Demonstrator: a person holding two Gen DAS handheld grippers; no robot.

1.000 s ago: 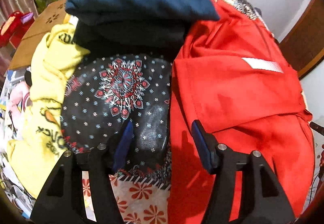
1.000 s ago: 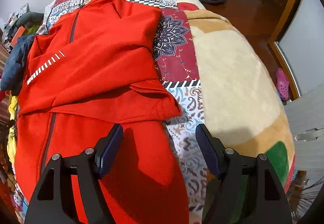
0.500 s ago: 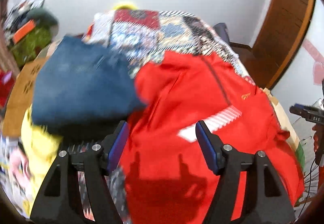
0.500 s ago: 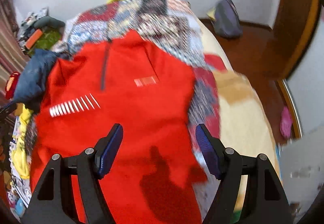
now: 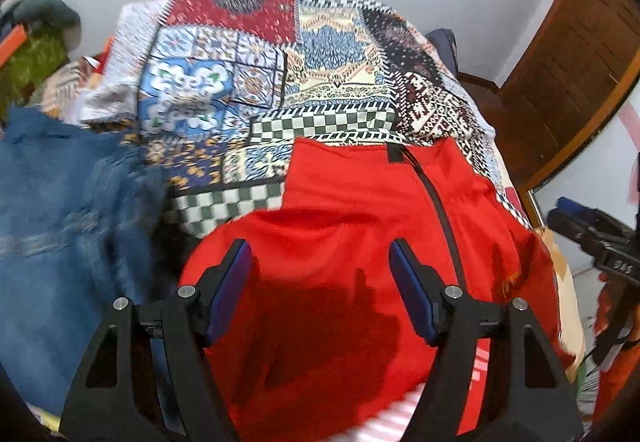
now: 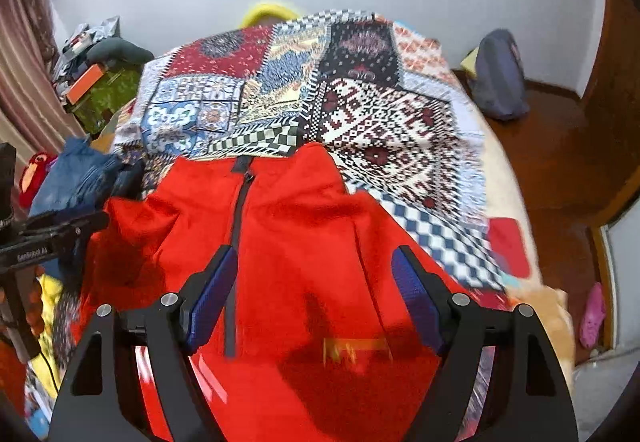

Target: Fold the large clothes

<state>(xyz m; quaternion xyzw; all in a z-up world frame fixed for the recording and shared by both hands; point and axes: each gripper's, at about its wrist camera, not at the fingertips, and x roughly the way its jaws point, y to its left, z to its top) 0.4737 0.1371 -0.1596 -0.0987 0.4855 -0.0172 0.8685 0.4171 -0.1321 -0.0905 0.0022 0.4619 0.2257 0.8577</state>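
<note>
A red zip jacket (image 5: 360,194) lies spread on the bed, its collar and dark zip towards the far wall. My left gripper (image 5: 320,254) hovers open over the jacket's left shoulder part, with only red cloth below and nothing between its blue pads (image 5: 230,290). In the right wrist view the same jacket (image 6: 300,210) fills the foreground. My right gripper (image 6: 316,258) hangs above its chest right of the zip. Its jaws are opening and hold nothing. Both pictures are blurred by motion.
A patchwork bedspread (image 5: 320,82) covers the bed beyond the collar. Folded blue jeans (image 5: 52,210) lie left of the jacket, yellow clothing (image 6: 48,302) nearer. A grey backpack (image 6: 498,74) and a pink shoe (image 6: 594,314) sit on the wooden floor at right.
Both grippers have swept from the jacket's lower part up towards its collar. The left one came off the dark patterned cloth onto the red fabric. Both pairs of jaws stand a little wider.
</note>
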